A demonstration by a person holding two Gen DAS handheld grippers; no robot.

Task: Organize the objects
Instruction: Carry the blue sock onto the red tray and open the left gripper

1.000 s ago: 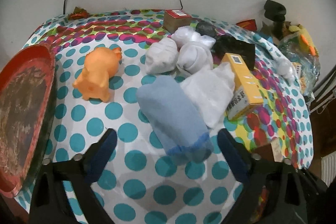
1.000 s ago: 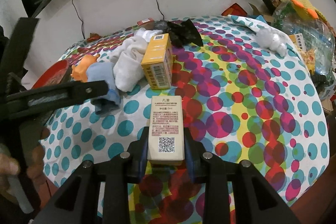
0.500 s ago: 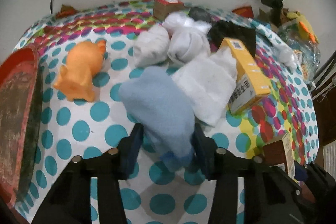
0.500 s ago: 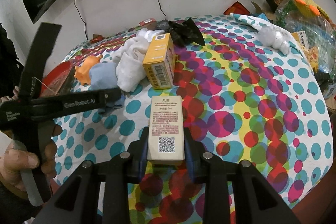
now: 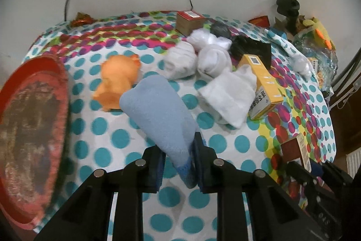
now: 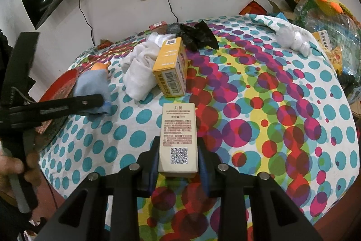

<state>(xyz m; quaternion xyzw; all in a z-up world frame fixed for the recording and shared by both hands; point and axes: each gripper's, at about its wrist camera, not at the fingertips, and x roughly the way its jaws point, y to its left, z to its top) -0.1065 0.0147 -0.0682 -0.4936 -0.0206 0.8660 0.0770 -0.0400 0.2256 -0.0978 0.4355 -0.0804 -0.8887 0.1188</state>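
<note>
A: What does the left hand-held gripper (image 5: 178, 159) have?

B: Its fingers pinch the cuff end of a soft light-blue fabric sock (image 5: 158, 112). The sock's free end sits in front of the orange plastic animal toy (image 5: 118, 80), partly covering it.

A: And the right hand-held gripper (image 6: 178, 164)?

B: It is pressed together on a flat beige cardboard box with a QR code (image 6: 178, 137), held over the polka-dot cloth on the table (image 6: 282, 105), nearer the camera than the upright yellow cardboard carton (image 6: 172, 67).

A: What else lies around that yellow carton?

B: A folded white cloth (image 5: 227, 96) leans against its left side, rolled white socks (image 5: 180, 60) sit beyond that cloth, and a crumpled black plastic bag (image 6: 196, 35) lies behind the carton. A round red tray (image 5: 29, 123) sits at the table's left edge, far left of the carton.
</note>
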